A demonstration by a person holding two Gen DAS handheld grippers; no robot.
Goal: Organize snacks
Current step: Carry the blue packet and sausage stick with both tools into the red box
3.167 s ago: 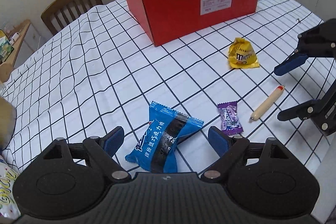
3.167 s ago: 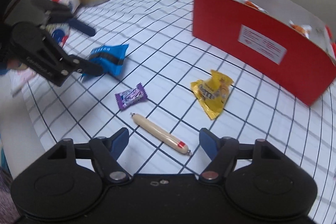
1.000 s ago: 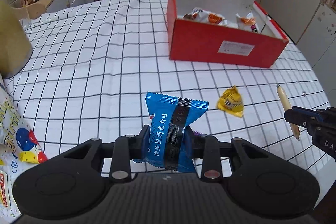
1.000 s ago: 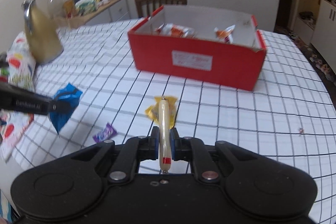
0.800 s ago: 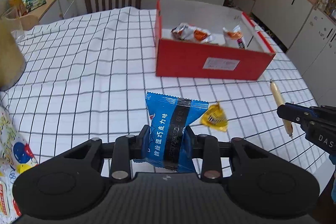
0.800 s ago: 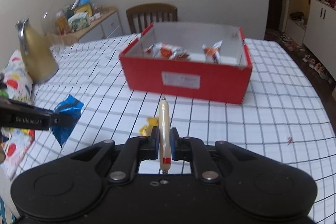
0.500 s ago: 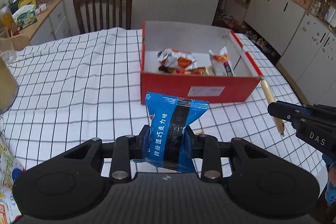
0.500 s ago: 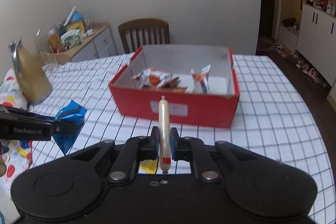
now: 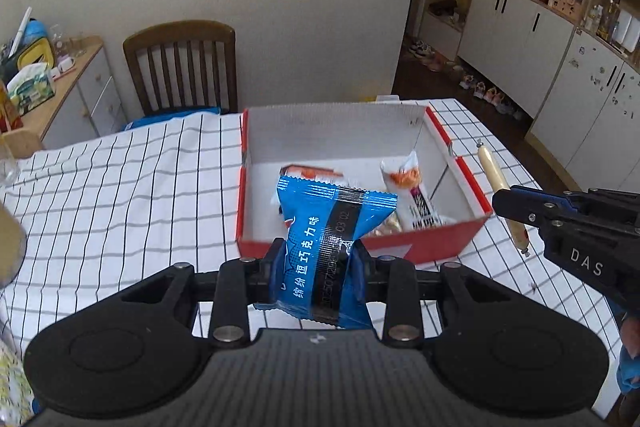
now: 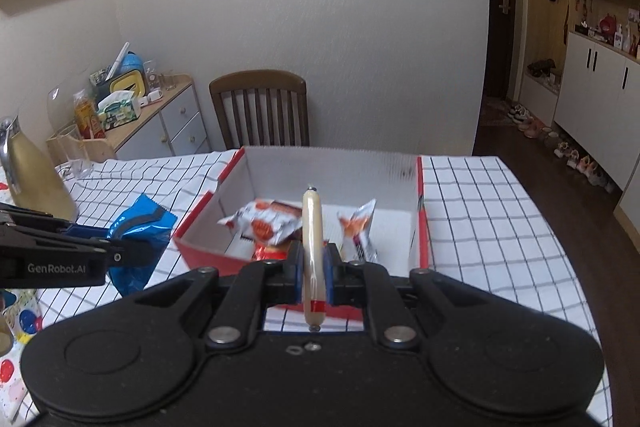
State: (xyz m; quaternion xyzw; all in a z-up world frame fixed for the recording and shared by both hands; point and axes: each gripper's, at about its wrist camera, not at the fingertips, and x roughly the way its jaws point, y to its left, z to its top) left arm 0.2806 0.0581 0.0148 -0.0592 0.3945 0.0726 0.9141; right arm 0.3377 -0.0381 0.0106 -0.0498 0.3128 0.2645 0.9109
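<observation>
With the left gripper [image 9: 318, 263] clamping the crinkly blue foil snack packet [image 9: 328, 247] and the right gripper [image 10: 312, 273] pinching the slim beige sausage stick [image 10: 312, 247], both probably should clear the red cardboard box's [image 9: 460, 239] near wall before letting go.

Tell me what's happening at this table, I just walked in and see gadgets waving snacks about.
A person is tidying snacks with a handheld claw in each hand. The left claw grips a blue snack packet; the right claw is shut on a sausage stick. Both are held up in front of the open red box on the checked tablecloth, which already holds a few wrapped snacks.
</observation>
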